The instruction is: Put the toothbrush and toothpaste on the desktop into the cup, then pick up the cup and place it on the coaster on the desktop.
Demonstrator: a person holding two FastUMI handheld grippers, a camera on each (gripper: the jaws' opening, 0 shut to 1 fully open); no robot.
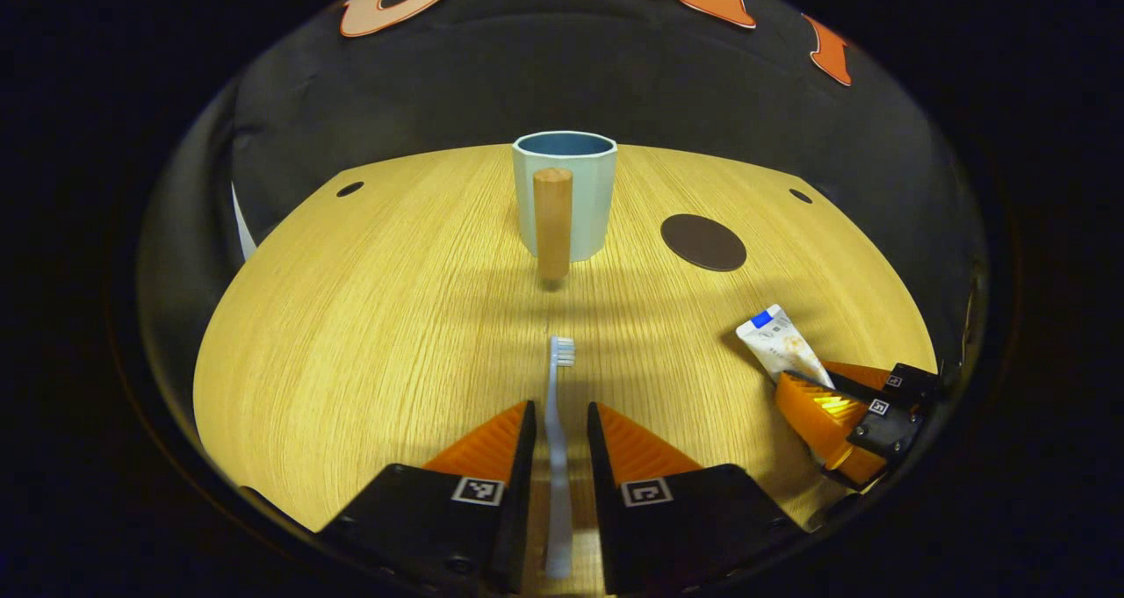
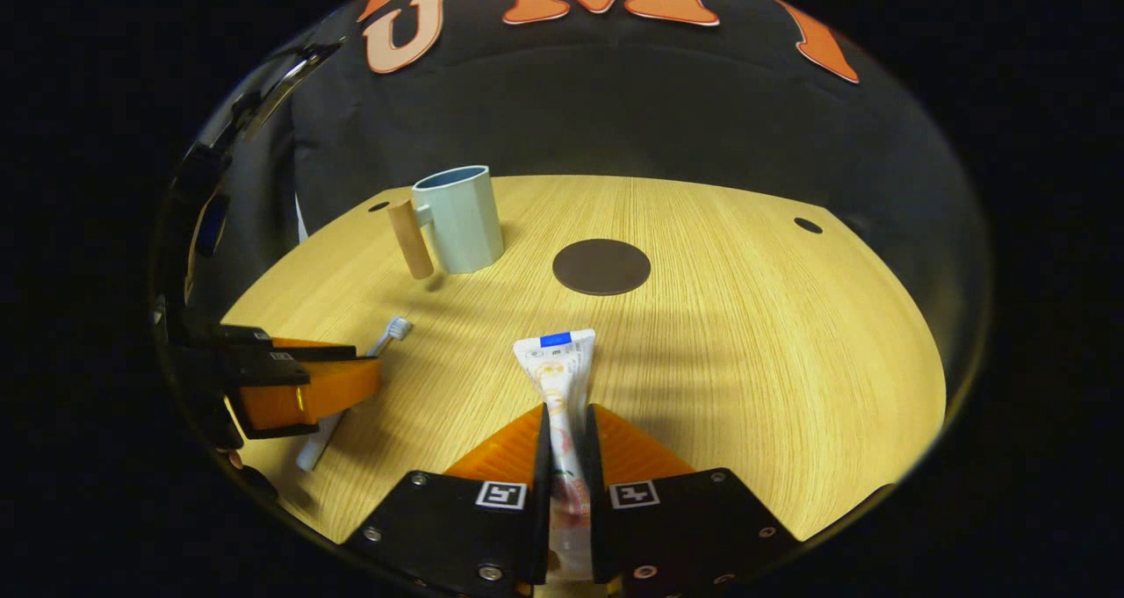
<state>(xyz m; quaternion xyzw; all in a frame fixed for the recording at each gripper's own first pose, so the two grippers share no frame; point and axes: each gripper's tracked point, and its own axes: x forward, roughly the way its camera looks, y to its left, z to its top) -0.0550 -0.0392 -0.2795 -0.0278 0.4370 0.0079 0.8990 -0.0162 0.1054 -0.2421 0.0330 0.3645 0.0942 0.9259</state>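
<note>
I count one toothbrush lying between my left claw's parted fingers, gaps either side. My right claw pinches the one toothpaste, its tail hidden. Ahead: one cup, one coaster.

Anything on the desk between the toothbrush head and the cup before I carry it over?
Nothing but bare wood. In the left gripper view the stretch from the toothbrush bristles to the cup holds only the cup's wooden handle and its shadow.
</note>
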